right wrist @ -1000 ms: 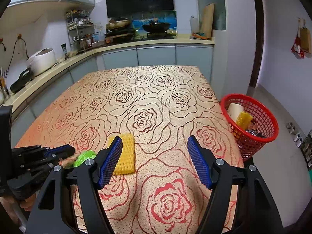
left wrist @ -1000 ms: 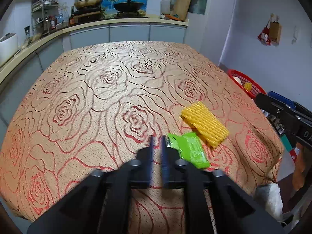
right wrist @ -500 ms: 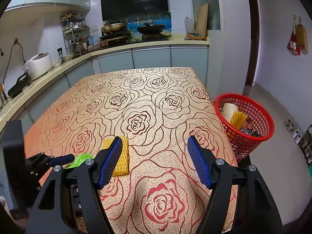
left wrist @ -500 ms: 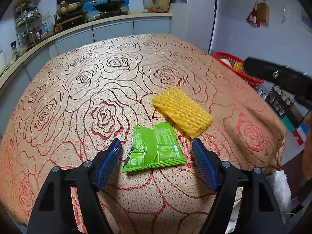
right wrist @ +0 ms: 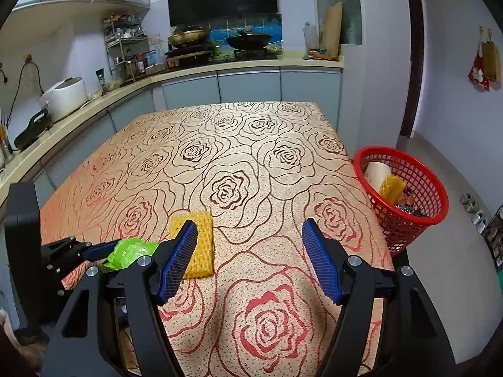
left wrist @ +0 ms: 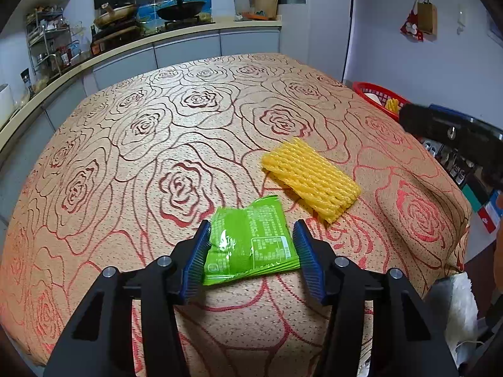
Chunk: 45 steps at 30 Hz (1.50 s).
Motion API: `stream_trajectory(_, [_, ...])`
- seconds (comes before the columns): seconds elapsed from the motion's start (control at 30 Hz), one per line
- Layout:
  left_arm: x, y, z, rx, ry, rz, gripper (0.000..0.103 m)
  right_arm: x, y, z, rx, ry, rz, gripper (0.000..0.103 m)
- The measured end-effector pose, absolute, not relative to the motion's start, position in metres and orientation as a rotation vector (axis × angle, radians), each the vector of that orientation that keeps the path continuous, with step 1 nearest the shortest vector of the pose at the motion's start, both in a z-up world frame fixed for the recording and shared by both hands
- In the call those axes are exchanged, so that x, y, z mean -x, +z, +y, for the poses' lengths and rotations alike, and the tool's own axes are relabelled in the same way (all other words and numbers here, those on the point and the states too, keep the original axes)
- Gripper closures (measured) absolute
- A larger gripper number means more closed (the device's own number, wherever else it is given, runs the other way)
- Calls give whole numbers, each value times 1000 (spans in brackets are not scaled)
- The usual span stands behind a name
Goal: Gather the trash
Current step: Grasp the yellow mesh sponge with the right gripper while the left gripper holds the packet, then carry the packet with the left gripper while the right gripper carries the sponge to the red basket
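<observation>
While our left claw (left wrist: 250, 256) hangs low over the near edge of the table (left wrist: 188, 144), its jaws are closing with the green wrapper (left wrist: 251, 245) lying flat between them; the blue pads sit just beside the wrapper's two side edges, and we cannot tell for sure that they press on it yet. The wrapper rests on the rose-patterned cloth, its printed label facing up, its far edge a little raised. Just beyond it to the right lies the yellow foam net (left wrist: 309, 177), a flat ribbed piece near the wrapper but apart from it.

From the right wrist view we see our right claw (right wrist: 250, 260) held above the near part of the table with its jaws standing wide and nothing between them. Past its left finger the foam net (right wrist: 201, 245) shows on the cloth, and further left the crumpled green wrapper (right wrist: 130, 251) sits at the tip of the left claw (right wrist: 103, 249).

To the right of the table, on the floor, stands the red basket (right wrist: 405, 216), well apart from both pieces on the cloth. Inside it we make out a white roll, another yellow net and some dark scraps. The same basket (left wrist: 374, 94) peeks over the table's far right edge in the left wrist view
</observation>
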<state>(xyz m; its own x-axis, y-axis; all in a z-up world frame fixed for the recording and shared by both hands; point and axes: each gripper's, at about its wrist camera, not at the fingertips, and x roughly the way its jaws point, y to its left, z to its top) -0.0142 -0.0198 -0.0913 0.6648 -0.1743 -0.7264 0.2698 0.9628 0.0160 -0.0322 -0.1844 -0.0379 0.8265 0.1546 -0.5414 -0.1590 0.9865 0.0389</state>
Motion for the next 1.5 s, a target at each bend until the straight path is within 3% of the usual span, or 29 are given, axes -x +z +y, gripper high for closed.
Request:
stream_trajectory(0.7, [14, -41, 66, 15, -3, 670, 52, 5, -89, -114, 98, 289, 715, 37])
stream_trajectory(0.83, [15, -40, 68, 15, 2, 668, 52, 0, -94, -112, 100, 279, 730, 53])
stream_trajectory(1.2, [10, -41, 68, 19, 14, 666, 52, -6, -88, -123, 101, 286, 699, 82])
stream_trajectory(1.5, [1, -37, 65, -1, 24, 660, 52, -12, -70, -134, 54, 297, 661, 85])
